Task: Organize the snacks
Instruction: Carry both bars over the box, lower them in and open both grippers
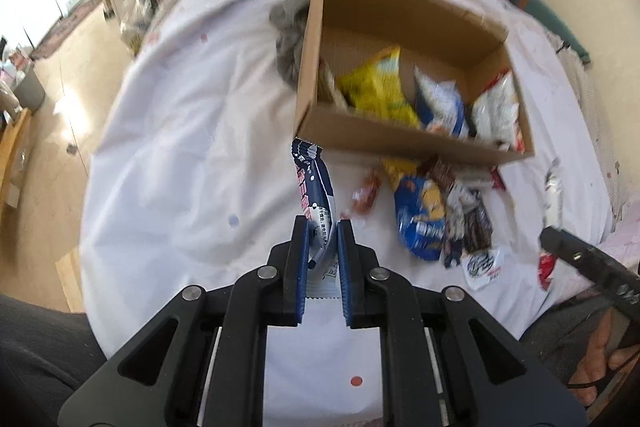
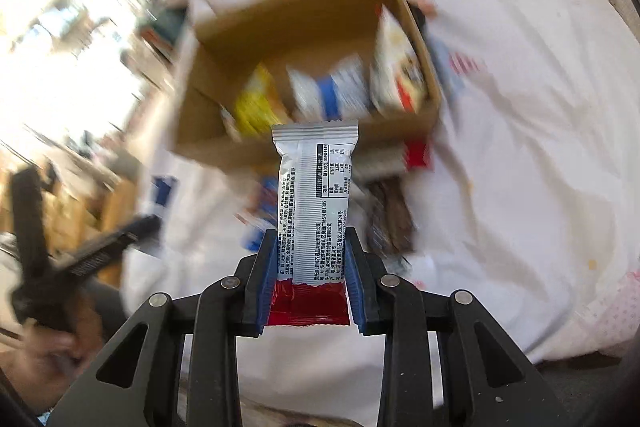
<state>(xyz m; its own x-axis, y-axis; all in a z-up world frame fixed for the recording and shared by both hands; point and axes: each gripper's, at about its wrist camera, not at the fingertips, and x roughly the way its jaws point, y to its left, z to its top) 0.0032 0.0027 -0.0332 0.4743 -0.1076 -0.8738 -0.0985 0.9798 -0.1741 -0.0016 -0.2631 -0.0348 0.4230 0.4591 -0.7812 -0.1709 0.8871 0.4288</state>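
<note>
Black left tongs (image 1: 323, 227) with blue pads clamp the lower end of a navy-and-white snack stick wrapper (image 1: 314, 187); wrapper runs up from the pads, tip just short of the near wall of the brown cardboard box (image 1: 400, 141). Right tongs (image 2: 310, 233) grip a silver-and-red snack bar wrapper (image 2: 314, 187) by its sides, red end down between the pads, silver printed end upright and overlapping the box's near wall (image 2: 208, 143) in the right wrist view. Both wrappers held clear of the white bedsheet (image 1: 192, 147). Box sits open on the sheet; inside stand a yellow chip bag (image 1: 376, 87), a blue-and-white bag (image 1: 442, 103) and a white bag with red print (image 1: 498, 111). Loose pile of snack packets (image 1: 436, 211) lies on the sheet just in front of the box, right of the left tongs. Grey crumpled cloth (image 1: 288, 27) touches the box's left wall. Much motion blur in the right view.
</note>
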